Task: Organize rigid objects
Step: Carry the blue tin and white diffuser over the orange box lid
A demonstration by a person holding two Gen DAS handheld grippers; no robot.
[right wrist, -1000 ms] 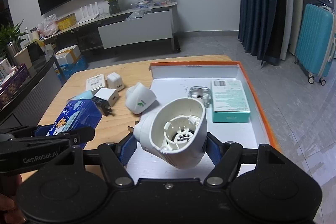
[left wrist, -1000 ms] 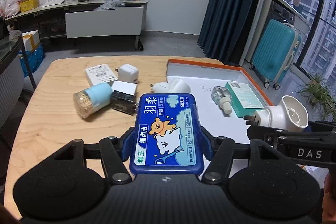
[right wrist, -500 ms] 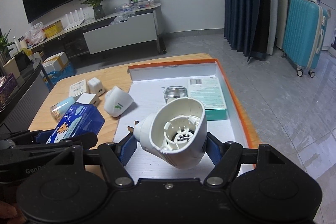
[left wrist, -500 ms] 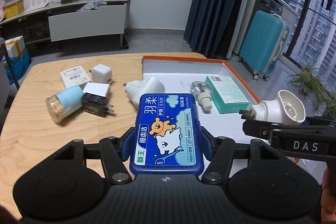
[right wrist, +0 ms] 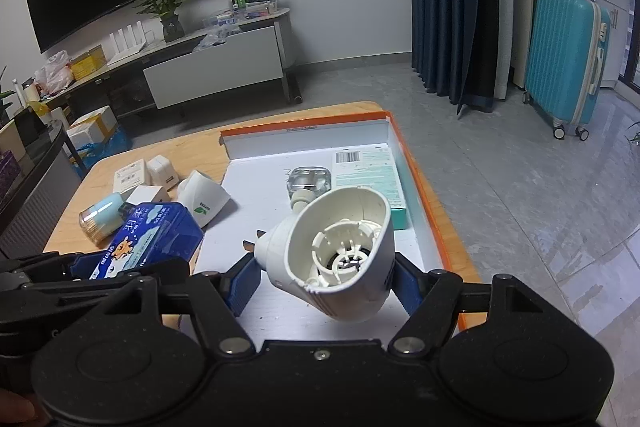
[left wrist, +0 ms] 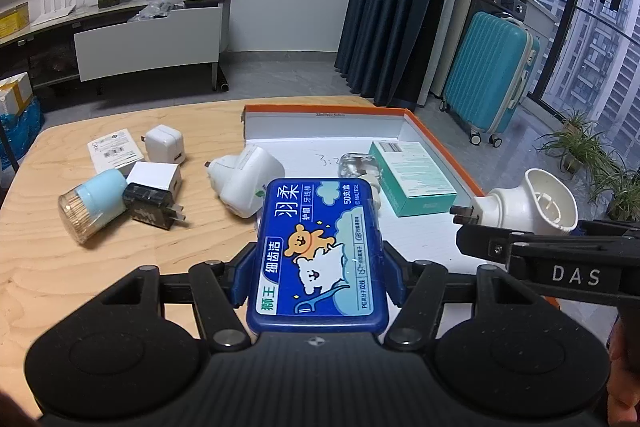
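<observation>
Lighting: dim, cool indoor; daylight from window [left wrist: 600, 7] at 2 o'clock. Sharp focus; fisheye bending at edges.

Each fisheye sits close behind its own claw, looking forward and downward along the fingers. Ahead of both claws lies the same orange-rimmed tray [left wrist: 440, 147] [right wrist: 424, 187] on the wooden table [left wrist: 60, 267] [right wrist: 100, 171]; each view also catches the other claw at its edge.
</observation>
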